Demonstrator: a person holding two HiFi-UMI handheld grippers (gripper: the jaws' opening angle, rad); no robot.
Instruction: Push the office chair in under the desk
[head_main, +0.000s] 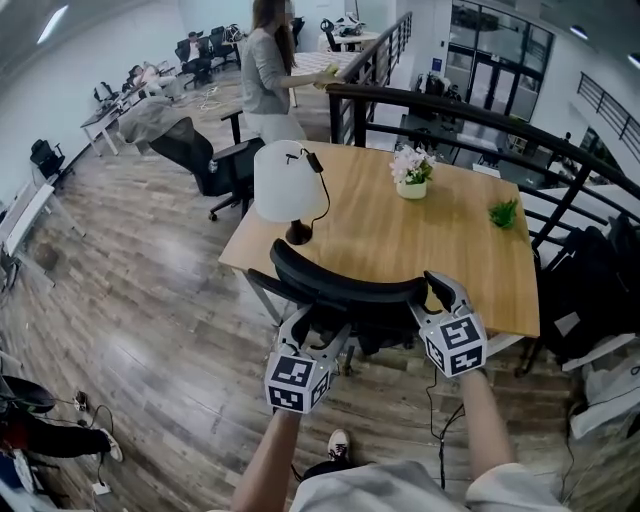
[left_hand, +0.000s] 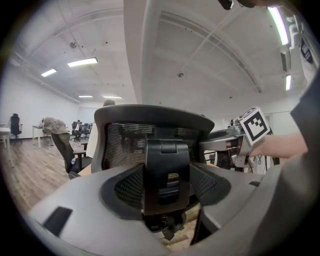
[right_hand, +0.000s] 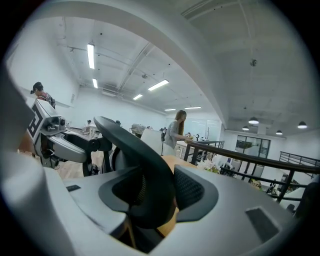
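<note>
Office chair (head_main: 345, 295) sits at the bench's (head_main: 440, 250) near edge. Left claw (head_main: 318, 330) clamps the backrest's spine, and right claw (head_main: 440, 290) clamps the backrest's right end. On the bench, lamp (head_main: 288, 185) stands left, flower pot (head_main: 412, 172) farther back, small plant (head_main: 503, 213) right. Second chair (head_main: 200, 160) stands beyond the bench's left side.

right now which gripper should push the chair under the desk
Likely left: the left gripper grips the office chair at its central back support, square to the desk; the right gripper holds only the backrest's side edge.
</note>
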